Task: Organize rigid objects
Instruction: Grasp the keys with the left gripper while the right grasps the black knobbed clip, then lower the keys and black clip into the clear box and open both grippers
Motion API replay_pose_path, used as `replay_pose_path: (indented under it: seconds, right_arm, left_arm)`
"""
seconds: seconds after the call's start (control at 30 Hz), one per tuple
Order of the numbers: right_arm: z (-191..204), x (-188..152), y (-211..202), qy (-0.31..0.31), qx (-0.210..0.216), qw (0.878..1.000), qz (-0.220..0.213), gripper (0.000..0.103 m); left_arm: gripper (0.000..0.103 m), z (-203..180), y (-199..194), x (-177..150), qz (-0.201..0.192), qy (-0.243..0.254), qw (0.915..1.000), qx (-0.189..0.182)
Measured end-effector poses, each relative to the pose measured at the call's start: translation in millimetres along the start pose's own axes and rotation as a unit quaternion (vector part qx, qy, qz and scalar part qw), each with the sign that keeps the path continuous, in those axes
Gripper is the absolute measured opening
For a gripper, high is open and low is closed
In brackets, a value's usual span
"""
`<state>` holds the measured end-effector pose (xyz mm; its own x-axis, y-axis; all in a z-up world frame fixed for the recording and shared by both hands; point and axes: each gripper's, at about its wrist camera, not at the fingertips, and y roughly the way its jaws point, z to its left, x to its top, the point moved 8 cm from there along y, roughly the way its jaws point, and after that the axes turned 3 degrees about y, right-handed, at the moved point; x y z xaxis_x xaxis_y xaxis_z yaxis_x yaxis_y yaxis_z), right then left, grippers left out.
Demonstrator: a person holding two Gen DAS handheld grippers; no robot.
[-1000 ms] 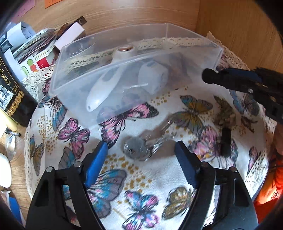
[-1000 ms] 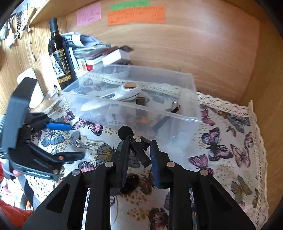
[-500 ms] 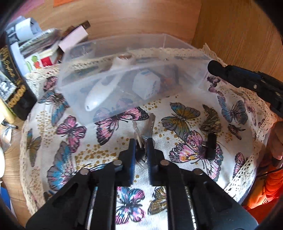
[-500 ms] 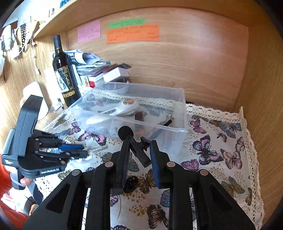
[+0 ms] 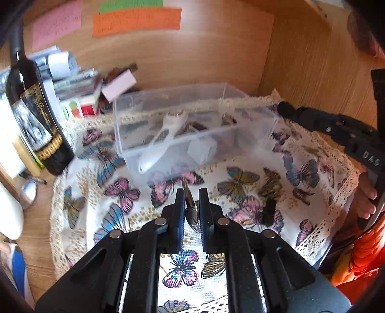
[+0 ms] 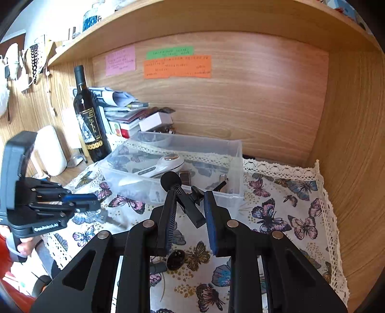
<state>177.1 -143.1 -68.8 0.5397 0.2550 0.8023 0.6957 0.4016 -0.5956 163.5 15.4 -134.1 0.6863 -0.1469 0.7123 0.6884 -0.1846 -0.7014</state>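
Since a second ago the left tongs (image 5: 192, 207) have gone from spread on either side of the keys (image 5: 191, 211) to pinched on them, and the bunch now hangs off the cloth between the blue pads, one key blade sticking forward toward the clear plastic bin (image 5: 192, 134). Seen from the right wrist view, the left tongs (image 6: 96, 204) are in the air just short of the bin's near left corner. The right tongs (image 6: 189, 211) are pressed on a small black clip-on microphone (image 6: 185, 195), its foam ball pointing up and forward, held just in front of the bin's near wall (image 6: 173, 192).

By my judgement the sorting is well under way but not done. Already in the bin are a white handheld device (image 6: 158, 168) with a copper-coloured button, a small white box (image 5: 202, 150), a dark rectangular piece (image 6: 185, 177) and something black-handled at the right end. Both held items remain to be dropped in. On the cloth remain a small black clip (image 5: 268, 211) and a round black piece (image 6: 175, 260) under the right tongs.

Everything sits on a white butterfly-print cloth (image 6: 276, 216) with a lace edge, spread over a wooden tabletop (image 5: 38, 240) set into a wood-panelled alcove. At the back left are a dark wine bottle (image 6: 89, 120) and a pile of papers and small boxes (image 6: 127, 113). Pink, green and orange notes (image 6: 178, 66) are stuck to the back panel, and a shelf (image 6: 192, 21) runs overhead.
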Motion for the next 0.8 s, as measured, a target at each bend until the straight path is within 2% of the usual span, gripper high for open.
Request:
replay_pose_path:
  seconds: [0.3,0.53,0.67,0.8]
  right_arm:
    - [-2,15,-11,0.003,-0.008,1.0,-0.025,0.021]
    - [-5,31,-11,0.004,-0.008,0.999,-0.039,0.021]
    - [-4,39,0,0.004,-0.007,0.999,-0.037,0.021]
    - [-1,41,19,0.004,-0.005,1.0,-0.023,0.021]
  left_arm:
    - [0.01,1,-34,30,-0.045,0.01,0.9988,0.014]
    - [0.01,14,-56,60,-0.096,0.008,0.9947,0.038]
    - [0.01,22,-56,77,-0.113,0.005,0.9926,0.044]
    - [0.01,26,-42,86,-0.113,0.007,0.9922,0.051]
